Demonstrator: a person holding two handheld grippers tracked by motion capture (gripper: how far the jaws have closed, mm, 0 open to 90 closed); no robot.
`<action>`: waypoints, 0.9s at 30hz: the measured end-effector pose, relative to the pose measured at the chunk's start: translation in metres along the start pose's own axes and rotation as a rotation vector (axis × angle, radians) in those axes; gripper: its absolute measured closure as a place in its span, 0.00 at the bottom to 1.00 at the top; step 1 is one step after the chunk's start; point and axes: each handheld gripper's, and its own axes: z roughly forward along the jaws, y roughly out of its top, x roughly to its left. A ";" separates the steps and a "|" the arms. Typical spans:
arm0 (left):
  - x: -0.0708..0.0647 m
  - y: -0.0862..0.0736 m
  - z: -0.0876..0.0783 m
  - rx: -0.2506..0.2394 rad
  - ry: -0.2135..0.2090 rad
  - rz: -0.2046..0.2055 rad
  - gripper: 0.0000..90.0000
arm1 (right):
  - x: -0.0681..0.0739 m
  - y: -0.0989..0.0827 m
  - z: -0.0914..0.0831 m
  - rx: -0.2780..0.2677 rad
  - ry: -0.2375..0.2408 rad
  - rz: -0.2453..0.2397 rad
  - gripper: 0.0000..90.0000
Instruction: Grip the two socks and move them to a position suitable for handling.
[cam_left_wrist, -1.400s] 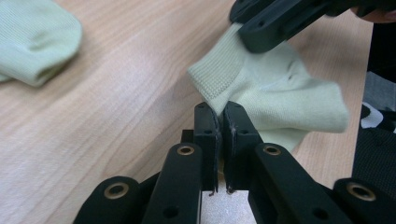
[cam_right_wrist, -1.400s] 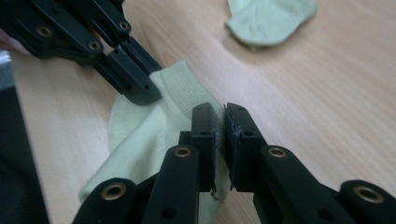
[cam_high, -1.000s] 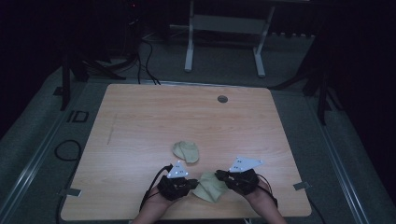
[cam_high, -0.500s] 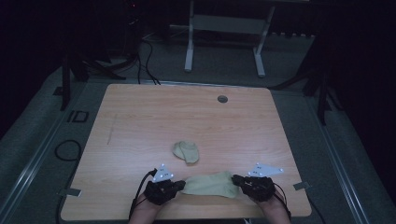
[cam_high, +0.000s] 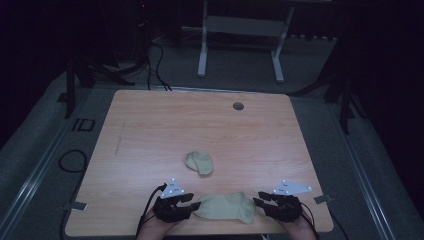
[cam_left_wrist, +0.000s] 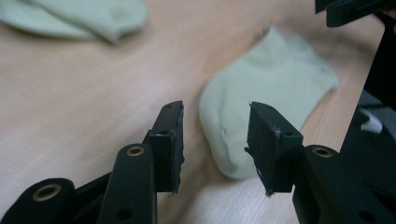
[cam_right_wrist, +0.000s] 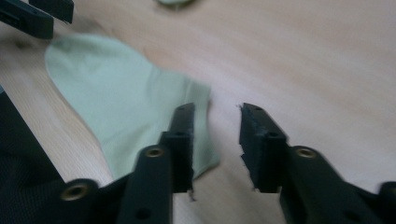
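A pale green sock (cam_high: 226, 207) lies stretched flat near the table's front edge. My left gripper (cam_high: 194, 205) stands open at its left end, and the left gripper view shows the sock's rounded end (cam_left_wrist: 261, 93) just beyond the open gripper (cam_left_wrist: 215, 116). My right gripper (cam_high: 259, 202) is open at the sock's right end. In the right gripper view, the sock's edge (cam_right_wrist: 121, 98) lies under the left jaw of the gripper (cam_right_wrist: 215, 114). A second, crumpled sock (cam_high: 199, 162) rests farther back on the table.
The wooden table (cam_high: 150, 130) has a round cable hole (cam_high: 238, 105) at the back. A white frame (cam_high: 240, 30) and cables lie on the dark floor behind. The crumpled sock (cam_left_wrist: 84, 16) appears at the top of the left gripper view.
The near sock was bunched between the two grippers. They moved apart, left and right, and it now lies spread flat between them. The far sock has not moved.
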 end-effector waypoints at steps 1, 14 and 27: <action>-0.002 0.002 -0.002 -0.008 0.006 0.009 0.75 | 0.002 0.003 -0.003 -0.012 -0.008 -0.020 0.83; -0.012 0.005 0.041 0.114 -0.008 0.084 0.96 | 0.026 0.013 0.045 0.087 0.044 -0.165 0.86; -0.006 -0.008 0.033 0.097 -0.029 0.067 0.94 | 0.023 -0.003 0.043 0.095 0.073 -0.211 0.81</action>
